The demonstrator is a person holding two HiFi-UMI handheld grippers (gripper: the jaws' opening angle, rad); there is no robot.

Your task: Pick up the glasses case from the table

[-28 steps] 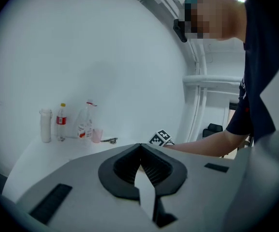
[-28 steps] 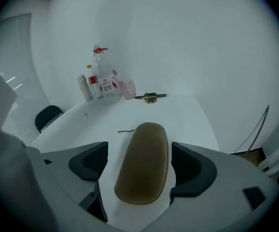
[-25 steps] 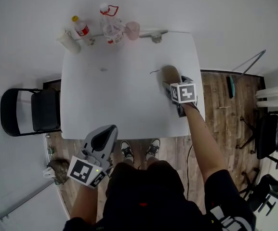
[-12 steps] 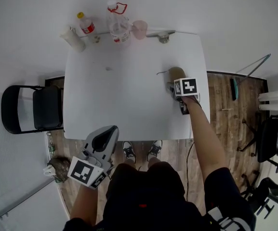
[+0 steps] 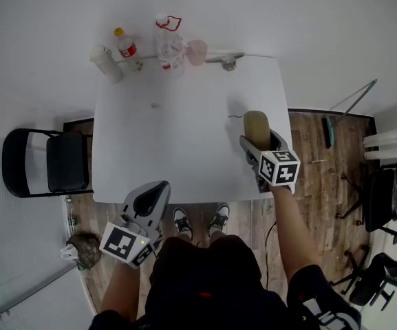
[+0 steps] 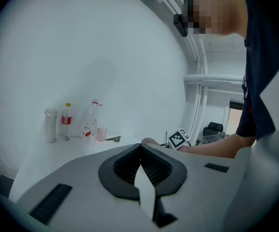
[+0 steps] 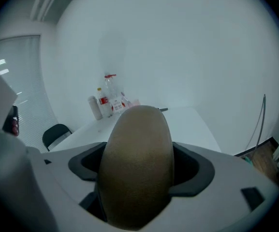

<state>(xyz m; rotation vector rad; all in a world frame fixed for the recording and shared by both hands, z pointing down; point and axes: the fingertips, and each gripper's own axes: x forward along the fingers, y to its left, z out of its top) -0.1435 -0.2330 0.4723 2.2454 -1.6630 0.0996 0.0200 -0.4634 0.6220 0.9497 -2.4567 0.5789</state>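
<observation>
The tan oval glasses case point(image 5: 256, 125) is clamped in my right gripper point(image 5: 259, 141), which is shut on it above the right part of the white table point(image 5: 150, 143). In the right gripper view the glasses case point(image 7: 137, 163) fills the space between the dark jaw pads and juts out ahead of them. A thin dark cord point(image 5: 233, 117) trails from the case's left side. My left gripper point(image 5: 156, 188) hangs off the table's near edge, over the floor. Its jaws meet with nothing between them in the left gripper view, where the left gripper point(image 6: 140, 148) points at the table.
Along the table's far edge stand a white cylinder point(image 5: 106, 63), a red-labelled bottle point(image 5: 124, 45), a clear bottle point(image 5: 168, 45), a pink cup point(image 5: 197, 51) and a metal piece point(image 5: 226, 61). A black chair point(image 5: 47, 161) is left of the table; office chairs point(image 5: 391, 198) are at the right.
My right gripper has drawn back toward the table's near right edge with the glasses case in it, up from where the case lay. The left gripper has hardly moved.
</observation>
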